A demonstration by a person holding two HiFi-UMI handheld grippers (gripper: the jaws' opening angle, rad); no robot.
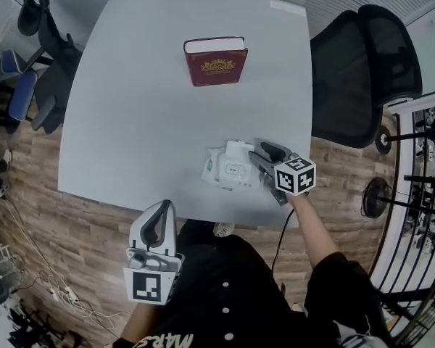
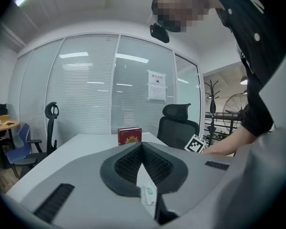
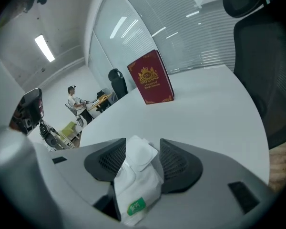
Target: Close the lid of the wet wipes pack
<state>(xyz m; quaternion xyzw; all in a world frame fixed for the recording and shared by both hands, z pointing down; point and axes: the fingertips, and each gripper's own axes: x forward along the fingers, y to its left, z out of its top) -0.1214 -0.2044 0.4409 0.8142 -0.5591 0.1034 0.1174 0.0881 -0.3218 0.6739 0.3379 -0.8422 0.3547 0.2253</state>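
Wipes pack (image 1: 230,169) lies on the grey table (image 1: 130,107), near the edge closest to me and a bit to my right. It is white with a small green label. Its lid (image 3: 140,154) is open, and the round white flap is folded up and back.

My right gripper (image 1: 259,153) is down at the pack, coming in from its right side. I look along it and see its jaws stand apart. The pack and the open lid show in the gap between them, but the pads do not seem to squeeze anything.

My left gripper (image 1: 162,205) hangs off the table, just past the near edge and by my lap, well apart from the pack. Its jaws are together at the tips and hold nothing.

A red book (image 1: 216,62) with gold print stands upright on the far side of the table. A black chair (image 1: 362,71) sits beside the table on the right.
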